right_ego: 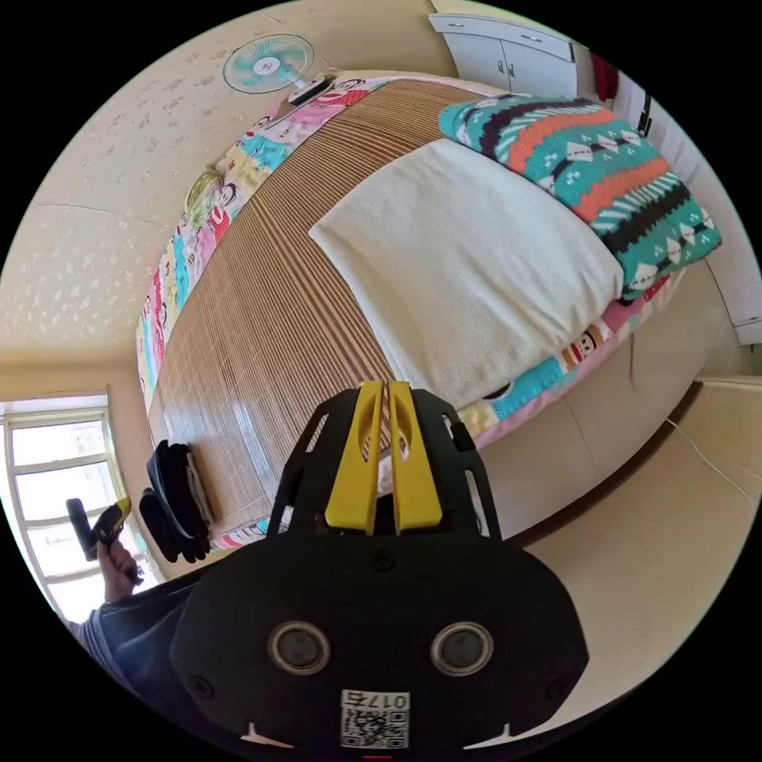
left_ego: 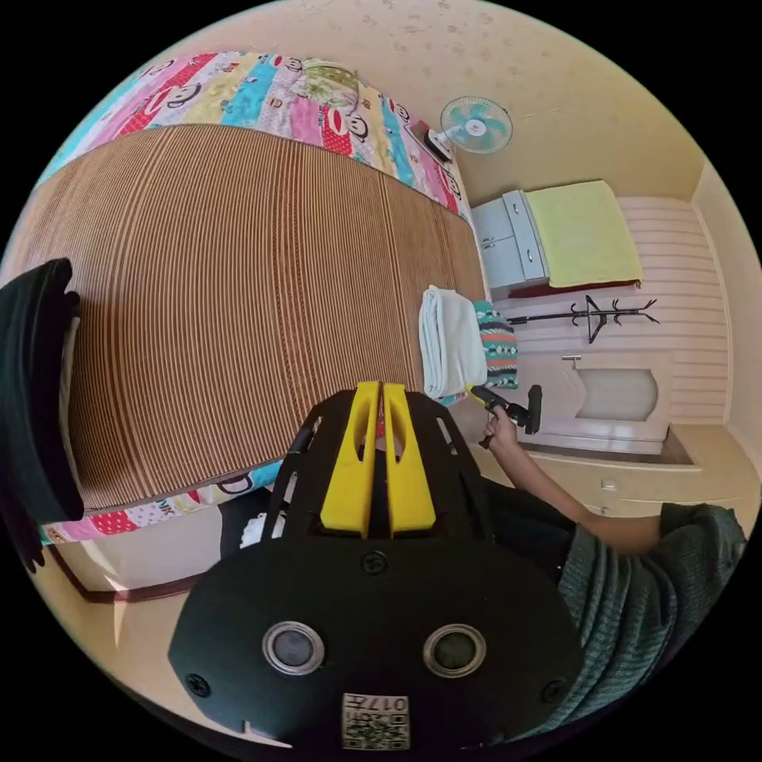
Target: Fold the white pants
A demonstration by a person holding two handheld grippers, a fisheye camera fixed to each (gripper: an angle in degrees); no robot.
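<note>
Striped bed mat [right_ego: 262, 317] carries folded white pants [right_ego: 468, 270] beside a patterned sweater [right_ego: 587, 175] (both grippers' fingers pressed together, empty).

white pants [right_ego: 468, 270], brown striped mat [left_ego: 238, 302], yellow jaws

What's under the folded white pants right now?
The folded white pants lie on the striped woven mat, one edge against the patterned knit garment. The mat covers a cartoon-print sheet, visible at the edges. Anything directly beneath the pants is hidden.
</note>
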